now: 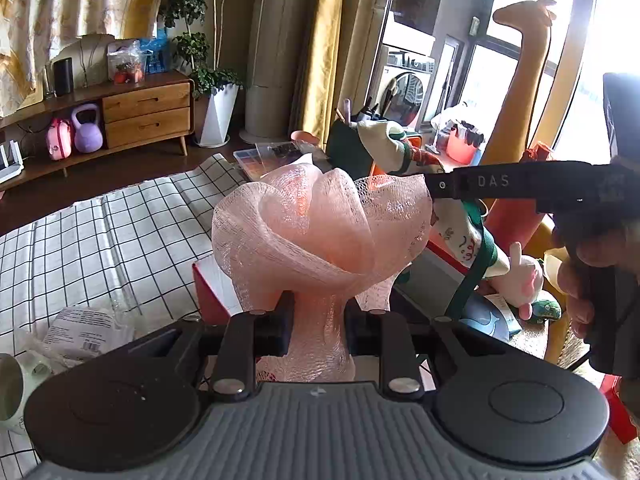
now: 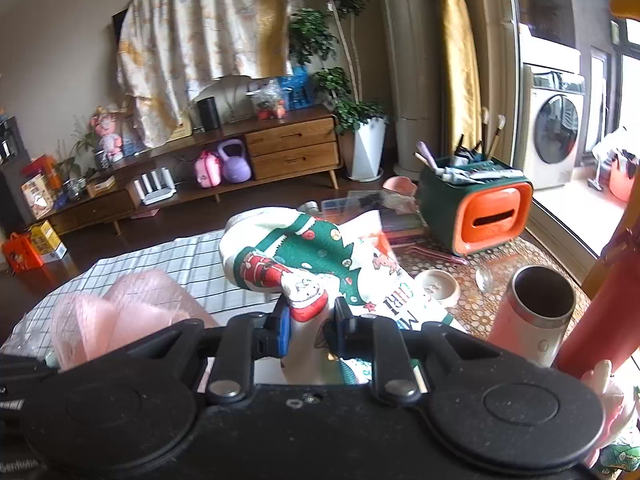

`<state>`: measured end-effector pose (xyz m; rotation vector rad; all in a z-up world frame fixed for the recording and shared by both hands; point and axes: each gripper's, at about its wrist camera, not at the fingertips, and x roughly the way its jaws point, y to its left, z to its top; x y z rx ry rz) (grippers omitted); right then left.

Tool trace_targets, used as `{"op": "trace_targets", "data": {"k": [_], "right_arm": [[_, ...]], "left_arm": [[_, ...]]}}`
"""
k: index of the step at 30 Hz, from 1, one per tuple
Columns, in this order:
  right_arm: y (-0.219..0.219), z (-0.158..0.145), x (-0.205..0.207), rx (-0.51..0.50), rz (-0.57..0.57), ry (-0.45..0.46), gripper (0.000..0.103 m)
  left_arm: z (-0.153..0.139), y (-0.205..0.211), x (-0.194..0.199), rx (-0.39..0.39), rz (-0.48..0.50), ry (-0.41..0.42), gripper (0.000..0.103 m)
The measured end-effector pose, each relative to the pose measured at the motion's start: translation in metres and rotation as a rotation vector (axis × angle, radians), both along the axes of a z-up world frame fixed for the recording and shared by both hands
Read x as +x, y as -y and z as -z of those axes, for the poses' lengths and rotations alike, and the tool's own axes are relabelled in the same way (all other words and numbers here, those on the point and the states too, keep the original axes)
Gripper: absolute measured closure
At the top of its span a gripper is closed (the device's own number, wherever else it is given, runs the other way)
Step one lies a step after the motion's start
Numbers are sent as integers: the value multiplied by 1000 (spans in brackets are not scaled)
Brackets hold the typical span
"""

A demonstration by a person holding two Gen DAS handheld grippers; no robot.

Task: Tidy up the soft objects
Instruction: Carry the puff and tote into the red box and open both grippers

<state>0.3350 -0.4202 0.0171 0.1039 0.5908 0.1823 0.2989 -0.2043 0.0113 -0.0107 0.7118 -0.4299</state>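
- The left tongs (image 1: 318, 326) are pinching the gathered neck of a pink mesh bath pouf (image 1: 320, 224), which blooms upward in front of the camera, lifted clear of the checked cloth (image 1: 100, 232) below it.
- The right tongs (image 2: 308, 330) are clamped on a Christmas stocking (image 2: 304, 260), white with green trim and a red-hatted figure, also carried in the air; in the left wrist view it hangs just beyond the pouf with a green strap (image 1: 474, 264) trailing down.
- Both soft things are picked up, then, but neither is put anywhere yet. I'd call the job somewhere in its middle: gathering under way, placing still to come.
- No obvious home for them shows. The green and orange box (image 2: 476, 208) on the patterned bench (image 2: 500, 292) is stuffed with brushes and tubes, so I wouldn't bet on it.
- More soft stuff waits: a pink plush toy (image 1: 524, 280) and a small green patterned piece (image 1: 546, 309) lie low on the right in the left wrist view, near the person's hand (image 1: 580, 272).
- Hard items sit close by on the bench: an open pink tumbler (image 2: 532, 312) and a little bowl (image 2: 438, 286). They don't look like part of this sorting.
- How many soft items are already tidied away, I can't tell from here.
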Motion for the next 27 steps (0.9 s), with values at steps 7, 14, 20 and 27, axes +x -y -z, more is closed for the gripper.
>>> {"op": "trace_targets", "data": {"k": [7,14,20,27], "right_arm": [[24,34,32,34,49,-62,83],[21,64,53,35,34,-124,82],[7,90,62,-20,14,-202,81],[2,112,70,-36,23,-258,79]], "left_arm": [[24,45,24,44,61,-39,79],[57,68,49,89,79,-121,79],[78,73,60,118,83,-166,79],[95,76,68,133,85,-208,79]]}}
